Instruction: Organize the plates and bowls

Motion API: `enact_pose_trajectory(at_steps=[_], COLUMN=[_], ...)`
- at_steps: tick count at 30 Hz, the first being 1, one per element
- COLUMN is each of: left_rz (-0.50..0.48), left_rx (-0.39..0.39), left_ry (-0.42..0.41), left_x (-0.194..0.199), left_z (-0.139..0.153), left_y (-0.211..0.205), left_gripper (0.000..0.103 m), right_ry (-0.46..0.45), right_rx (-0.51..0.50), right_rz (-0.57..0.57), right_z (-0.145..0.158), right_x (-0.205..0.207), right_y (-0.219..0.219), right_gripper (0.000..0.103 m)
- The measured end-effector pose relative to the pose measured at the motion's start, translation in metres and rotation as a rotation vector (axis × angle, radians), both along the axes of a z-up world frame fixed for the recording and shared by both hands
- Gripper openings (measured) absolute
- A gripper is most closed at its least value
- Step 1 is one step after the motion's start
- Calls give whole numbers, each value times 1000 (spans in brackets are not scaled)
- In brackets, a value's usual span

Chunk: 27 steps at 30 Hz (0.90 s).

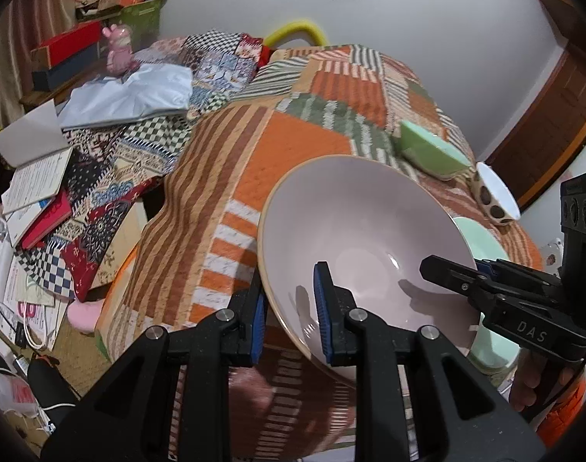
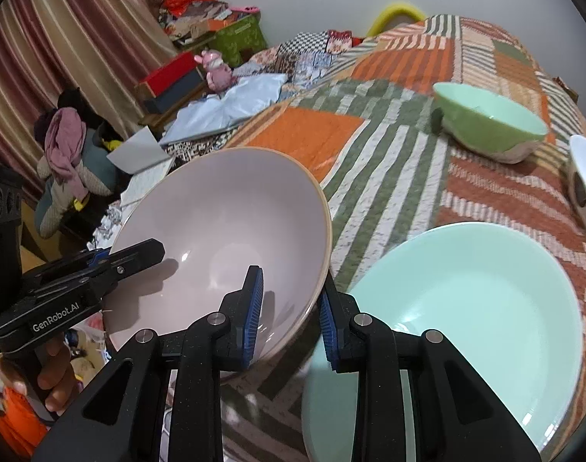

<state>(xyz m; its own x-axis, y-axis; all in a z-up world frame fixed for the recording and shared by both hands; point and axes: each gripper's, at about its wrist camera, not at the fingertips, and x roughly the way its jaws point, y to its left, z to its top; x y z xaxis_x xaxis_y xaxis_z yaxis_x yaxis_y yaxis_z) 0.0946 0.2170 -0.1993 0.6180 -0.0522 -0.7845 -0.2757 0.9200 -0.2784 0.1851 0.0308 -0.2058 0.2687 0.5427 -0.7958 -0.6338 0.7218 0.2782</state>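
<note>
The pink bowl point(image 2: 223, 238) is held in the air over the quilt's point(image 1: 293, 142) edge, just beside the mint plate point(image 2: 485, 308), with opposite rims pinched by the left hand-held gripper point(image 1: 291, 312) and the right hand-held gripper point(image 2: 291, 315). Glazed ceramic is slick (thin rim, narrow pads), so slippage is risked if one side is tilted or lowered unevenly. A chip is likely if the plate is struck. The padded quilt makes seating unstable.

Patchwork-quilted bed point(image 2: 370, 146), mint plate point(image 2: 477, 300), green bowl point(image 2: 489, 123), spotted bowl point(image 1: 493, 196)

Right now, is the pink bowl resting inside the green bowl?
No, the pink bowl is held by both grippers, far from the green bowl on the quilt.
</note>
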Motion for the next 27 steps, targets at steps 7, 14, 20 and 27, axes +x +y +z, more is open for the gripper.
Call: enact_pose_trajectory(at_steps=[7, 14, 20, 27], left_rz=[25, 11, 32, 60], left_rx=[-31, -46, -42, -2], left_ry=[6, 13, -3, -13], left_x=[3, 4, -2, -11], left_z=[-10, -14, -8, 5], left_y=[12, 13, 13, 10], left_gripper=[22, 22, 23, 23], right_ry=[1, 15, -39, -83], right_rx=[-22, -32, -29, -1], right_rz=[9, 12, -1, -35], right_z=[-6, -8, 3, 21], right_x=[4, 5, 3, 4], right_y=[11, 11, 5, -15], right_gripper=[25, 25, 26, 26])
